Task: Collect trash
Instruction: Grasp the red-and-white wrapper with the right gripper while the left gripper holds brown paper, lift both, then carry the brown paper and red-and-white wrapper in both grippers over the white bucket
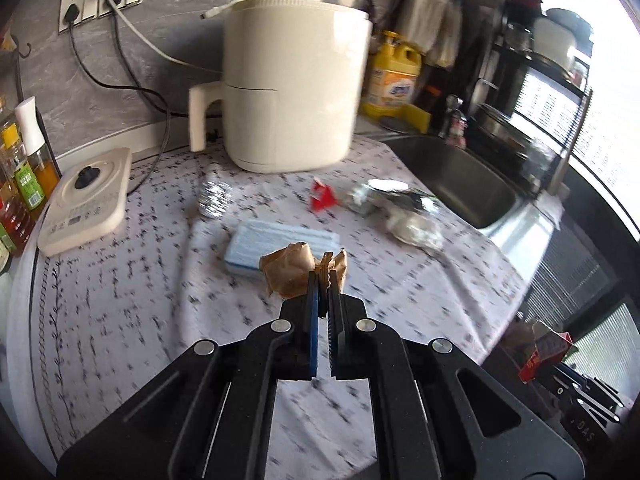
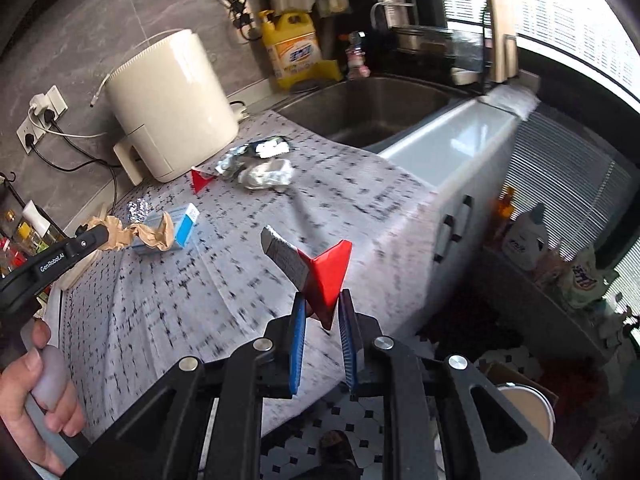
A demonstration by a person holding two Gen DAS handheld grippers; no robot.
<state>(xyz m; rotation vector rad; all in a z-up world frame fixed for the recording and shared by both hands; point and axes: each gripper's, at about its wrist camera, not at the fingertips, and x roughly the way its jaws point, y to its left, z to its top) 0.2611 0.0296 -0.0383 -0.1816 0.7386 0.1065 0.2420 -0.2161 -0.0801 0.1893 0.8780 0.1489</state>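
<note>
My left gripper (image 1: 323, 276) is shut on a crumpled brown paper (image 1: 292, 270), held above the patterned cloth; the paper also shows in the right wrist view (image 2: 136, 236). My right gripper (image 2: 323, 300) is shut on a flattened red carton (image 2: 316, 272), held over the counter's front edge. On the cloth lie a blue-white packet (image 1: 276, 242), a foil ball (image 1: 216, 198), a small red wrapper (image 1: 322, 196) and crumpled silver wrappers with white plastic (image 1: 396, 208).
A white air fryer (image 1: 292, 92) stands at the back. A white scale (image 1: 86, 206) and oil bottles (image 1: 24, 176) stand at the left. A steel sink (image 1: 460, 176) lies at the right, a yellow detergent jug (image 1: 394, 74) behind it. The floor (image 2: 344, 424) is below.
</note>
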